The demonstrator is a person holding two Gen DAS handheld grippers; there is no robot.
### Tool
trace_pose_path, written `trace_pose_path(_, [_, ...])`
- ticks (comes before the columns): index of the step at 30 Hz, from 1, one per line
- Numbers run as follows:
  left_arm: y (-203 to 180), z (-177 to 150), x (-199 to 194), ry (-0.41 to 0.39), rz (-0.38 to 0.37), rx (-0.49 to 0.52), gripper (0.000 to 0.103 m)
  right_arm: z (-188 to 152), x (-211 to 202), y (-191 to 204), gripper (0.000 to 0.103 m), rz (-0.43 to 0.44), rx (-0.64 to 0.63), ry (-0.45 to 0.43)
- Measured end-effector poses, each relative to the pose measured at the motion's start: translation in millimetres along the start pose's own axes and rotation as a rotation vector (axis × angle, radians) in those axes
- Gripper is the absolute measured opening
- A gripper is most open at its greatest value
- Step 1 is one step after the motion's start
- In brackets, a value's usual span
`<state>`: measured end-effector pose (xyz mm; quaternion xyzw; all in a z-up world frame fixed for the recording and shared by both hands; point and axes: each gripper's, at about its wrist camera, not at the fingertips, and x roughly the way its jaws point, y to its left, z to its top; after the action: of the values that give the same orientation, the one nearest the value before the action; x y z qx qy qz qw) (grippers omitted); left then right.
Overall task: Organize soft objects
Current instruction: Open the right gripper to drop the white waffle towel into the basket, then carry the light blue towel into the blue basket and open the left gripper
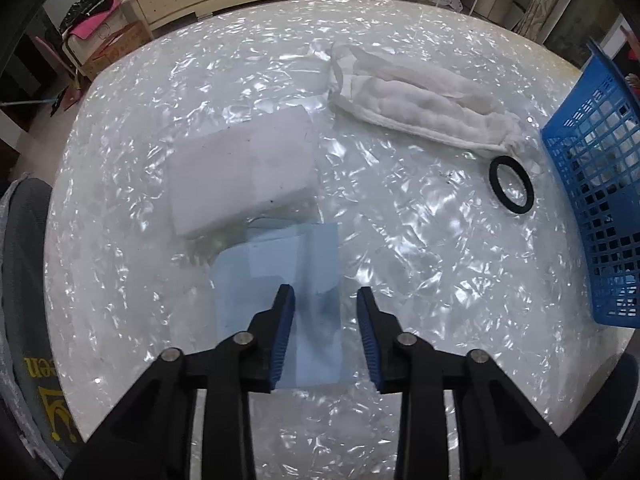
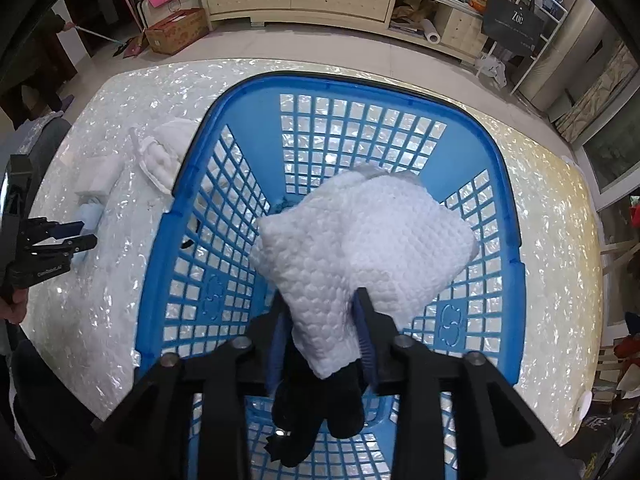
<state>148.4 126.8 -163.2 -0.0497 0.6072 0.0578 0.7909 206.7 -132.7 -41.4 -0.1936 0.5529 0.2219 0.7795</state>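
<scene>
right tongs [image 2: 320,320] sit apart over the blue basket [image 2: 508,200], white cloth [image 2: 360,240] loose between them. left tongs [image 1: 326,320] apart over blue cloth [image 1: 280,272] near the surface's front edge; might snag.

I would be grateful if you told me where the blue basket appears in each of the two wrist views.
Left wrist view: the blue basket stands at the right edge, cut off by the frame, beside the black ring.
Right wrist view: its rim fills the centre, under the right tongs.
Shared landmark: the white quilted pouch left of the basket.
</scene>
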Motion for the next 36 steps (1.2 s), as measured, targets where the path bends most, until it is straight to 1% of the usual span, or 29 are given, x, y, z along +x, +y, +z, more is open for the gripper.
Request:
trace_pose_path(1, [-1,1,0,0.000,0.016,0.007,0.017,0,-1,0,0.051,0.004,0.004,-0.001])
trace_pose_path(2, [0,1,0,-0.003,0.012,0.008,0.012,0,-1,1,0.057,0.002,0.007,-0.001])
trace_pose_path(4, [5,0,-1,-0.012,-0.029,-0.010,0.007,-1,-1,1,0.075,-0.013,0.013,0.000])
trace_pose_path(5, [8,0,-2,-0.013,-0.032,-0.014,0.005,-2,-1,1,0.078,-0.022,0.017,0.001])
trace_pose_path(7, [9,0,-2,-0.013,-0.040,-0.012,0.002,-5,1,1,0.079,-0.034,0.023,0.007])
trace_pose_path(9, [12,-2,-3,-0.005,-0.050,-0.017,0.002,-8,2,0,0.081,-0.032,0.033,0.020])
trace_pose_path(10, [12,-4,-5,0.002,-0.073,-0.023,0.002,-9,2,0,0.086,-0.033,0.036,0.027])
trace_pose_path(11, [10,-5,-5,0.001,-0.084,-0.024,0.002,-10,2,-1,0.090,-0.036,0.040,0.033])
trace_pose_path(12, [8,-8,-9,-0.002,-0.095,-0.021,0.002,-12,2,-2,0.096,-0.039,0.042,0.037])
trace_pose_path(13, [5,-11,-15,-0.010,-0.103,-0.016,0.002,-16,0,0,0.098,-0.041,0.042,0.038])
trace_pose_path(15, [0,-17,-28,-0.019,-0.129,-0.007,0.002,-21,-6,-1,0.100,-0.034,0.045,0.032])
trace_pose_path(16, [-1,-18,-33,-0.025,-0.133,-0.004,0.002,-23,-9,-1,0.103,-0.027,0.046,0.029])
trace_pose_path(20, [-11,-23,-59,-0.058,-0.152,0.014,0.002,-31,-20,-1,0.103,-0.019,0.049,0.017])
trace_pose_path(27, [-29,-31,-107,-0.123,-0.200,0.037,0.002,-56,-41,-6,0.103,-0.024,0.080,0.008])
trace_pose_path(35, [-60,-28,-143,-0.173,-0.227,0.067,0.001,-84,-64,-22,0.103,-0.004,0.146,-0.021])
trace_pose_path(36, [-65,-28,-147,-0.176,-0.232,0.075,0.002,-81,-62,-23,0.103,-0.002,0.148,-0.023])
